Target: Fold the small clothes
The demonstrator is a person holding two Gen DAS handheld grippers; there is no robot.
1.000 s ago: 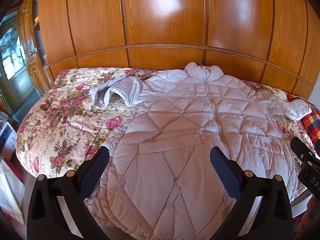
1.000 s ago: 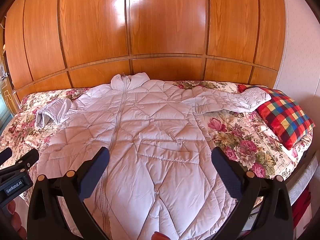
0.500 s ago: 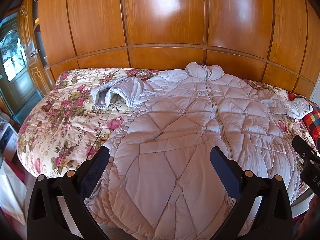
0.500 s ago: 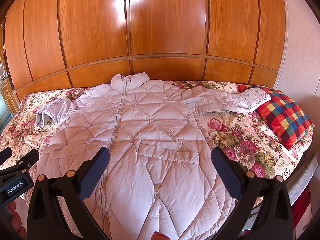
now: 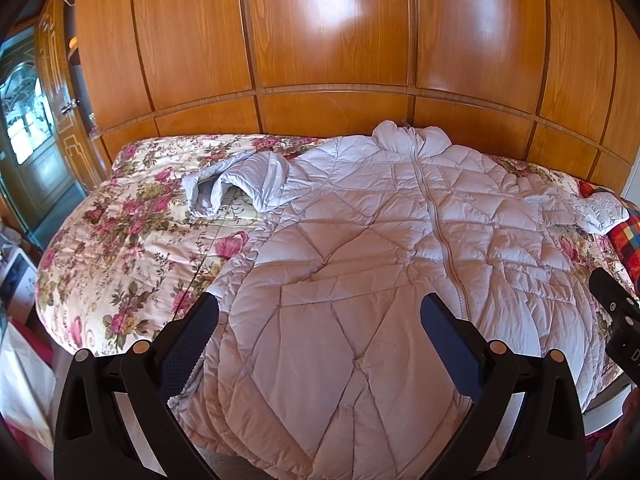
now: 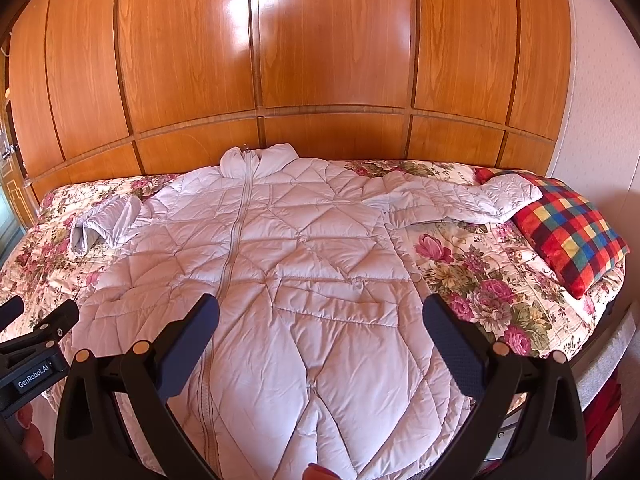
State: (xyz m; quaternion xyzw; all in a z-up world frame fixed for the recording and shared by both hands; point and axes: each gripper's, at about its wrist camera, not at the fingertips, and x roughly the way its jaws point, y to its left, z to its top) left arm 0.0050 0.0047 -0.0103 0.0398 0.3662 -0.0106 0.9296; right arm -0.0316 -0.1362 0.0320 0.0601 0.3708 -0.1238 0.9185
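Your left gripper (image 5: pixel 320 320) and your right gripper (image 6: pixel 320 322) hang side by side above the near end of a pale lilac quilted puffer coat (image 5: pixel 380 264), both with their dark blue-padded fingers (image 6: pixel 190 344) spread wide and nothing between them. The coat lies front-up and zipped across a cream bedspread printed with pink and red roses (image 5: pixel 116 248), its collar (image 6: pixel 258 160) touching the glossy orange-brown wooden panelled wall (image 6: pixel 332 52) at the far side of the bed and its hem spilling over the near edge beneath your tools. From your left wrist camera, the coat's left-hand sleeve (image 5: pixel 236 182) is doubled back on itself in a loose bundle just beside the shoulder, its cuff opening turned toward you. From your right wrist camera, the other sleeve (image 6: pixel 460 196) stretches straight out across the roses, and its cuff rests on the corner of a red, blue, yellow and green checked cushion (image 6: pixel 572 232) at the bed's right end. Each camera catches the edge of the other tool: the left gripper's black body with a GenRobot.AI label shows at the lower left of the right view. A wooden glazed door (image 5: pixel 28 128) stands at the far left of the room.
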